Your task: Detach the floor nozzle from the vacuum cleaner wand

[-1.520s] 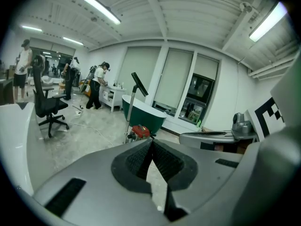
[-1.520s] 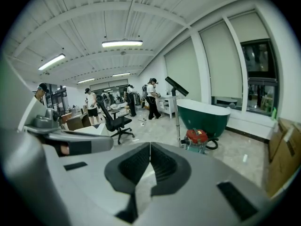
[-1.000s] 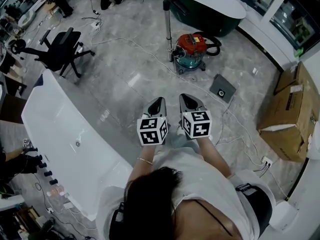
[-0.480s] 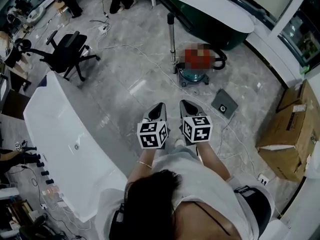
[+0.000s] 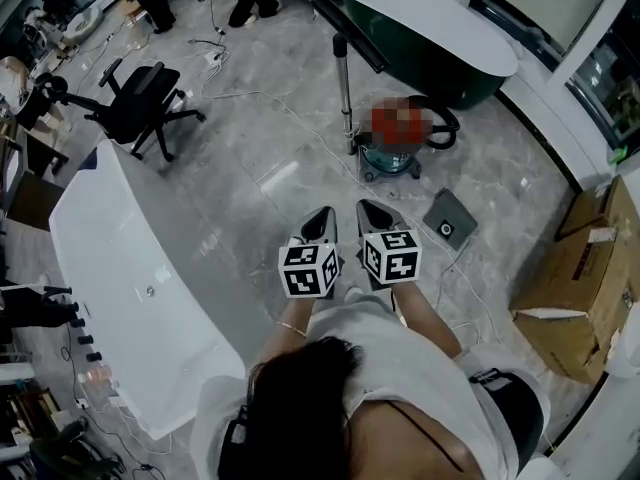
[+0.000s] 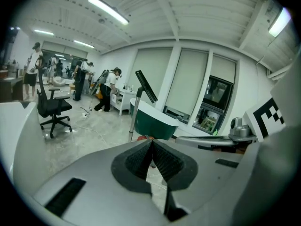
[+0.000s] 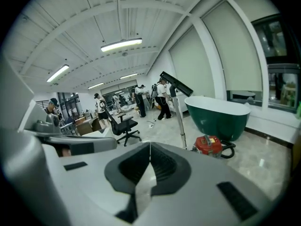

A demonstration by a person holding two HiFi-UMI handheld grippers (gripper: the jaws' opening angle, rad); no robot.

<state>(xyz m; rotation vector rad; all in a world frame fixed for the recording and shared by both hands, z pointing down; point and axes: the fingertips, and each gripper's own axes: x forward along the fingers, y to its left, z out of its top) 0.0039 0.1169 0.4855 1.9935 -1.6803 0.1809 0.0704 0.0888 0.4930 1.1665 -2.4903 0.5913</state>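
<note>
Black flat floor nozzle [image 7: 176, 84] sits attached atop upright chrome wand [image 7: 179, 121], far ahead beside red canister vacuum [image 7: 208, 145]. Left gripper [image 6: 151, 147] and right gripper [image 7: 150, 149] both clenched, empty, well apart from it. Nothing done; approach and detaching left.

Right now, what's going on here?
A person holds a gripper in each hand, side by side in front of the body. The left tongs and the right tongs are both shut and empty, and point toward the vacuum cleaner on the floor ahead. Its wand stands upright beside the canister, with the floor nozzle attached at its top end. Neither gripper touches the vacuum, and the nozzle is not yet detached.
</note>
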